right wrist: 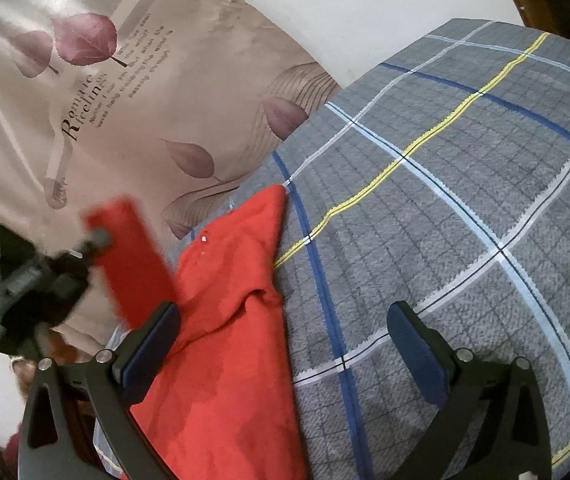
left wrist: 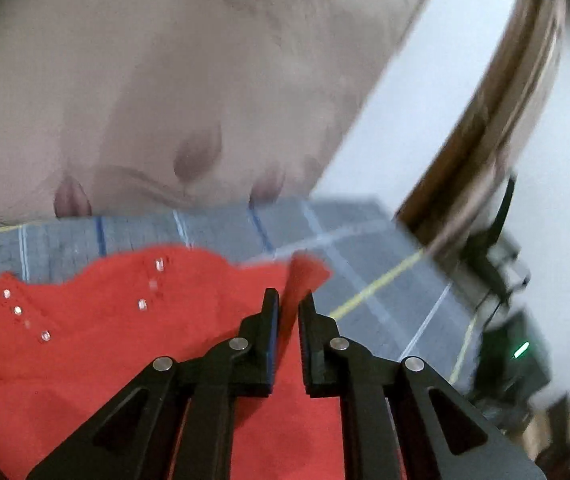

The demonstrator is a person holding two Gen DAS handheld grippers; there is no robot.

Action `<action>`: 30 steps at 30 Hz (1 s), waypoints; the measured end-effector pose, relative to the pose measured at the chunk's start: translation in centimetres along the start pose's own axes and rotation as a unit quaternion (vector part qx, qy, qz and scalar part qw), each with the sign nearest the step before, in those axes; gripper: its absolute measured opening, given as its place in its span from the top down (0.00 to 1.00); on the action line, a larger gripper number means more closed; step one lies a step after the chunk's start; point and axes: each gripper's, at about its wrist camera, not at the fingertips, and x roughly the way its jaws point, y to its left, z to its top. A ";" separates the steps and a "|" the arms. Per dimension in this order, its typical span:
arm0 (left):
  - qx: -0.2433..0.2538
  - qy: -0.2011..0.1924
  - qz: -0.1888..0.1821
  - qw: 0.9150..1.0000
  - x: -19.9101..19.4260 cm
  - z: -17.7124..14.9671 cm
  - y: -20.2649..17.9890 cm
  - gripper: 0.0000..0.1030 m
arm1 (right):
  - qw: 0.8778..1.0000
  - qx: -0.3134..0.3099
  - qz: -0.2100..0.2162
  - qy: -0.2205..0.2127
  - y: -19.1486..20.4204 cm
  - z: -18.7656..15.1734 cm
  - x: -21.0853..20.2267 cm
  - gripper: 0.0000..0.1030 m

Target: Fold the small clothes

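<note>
Jaws of the left gripper (left wrist: pixel 289 300) pinch a red garment (left wrist: pixel 105 340) strip thinly; right gripper (right wrist: pixel 285 328) gapes empty. That strip could slip free mid-swing.

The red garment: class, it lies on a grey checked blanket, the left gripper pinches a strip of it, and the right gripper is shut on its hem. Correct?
One error. In the right wrist view the right gripper stands open, holding nothing. The red garment does lie on the grey checked blanket, and the left gripper pinches a strip.
</note>
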 end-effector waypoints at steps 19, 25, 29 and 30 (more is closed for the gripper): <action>-0.191 -0.143 0.098 0.966 -13.6 -17.9 12.1 0.24 | 0.982 0.054 0.155 0.091 2.7 -1.0 2.3 0.01; -0.252 -0.170 0.050 0.951 -14.2 -20.5 14.2 0.24 | 0.983 0.050 0.118 0.135 4.7 -1.2 6.2 0.17; -0.287 -0.171 0.036 0.942 -14.0 -21.4 15.4 0.24 | 0.983 0.071 0.104 0.132 4.5 -0.7 8.2 0.31; -0.290 -0.172 0.034 0.941 -14.0 -21.6 15.6 0.24 | 0.984 0.075 0.103 0.126 4.6 -0.5 8.5 0.42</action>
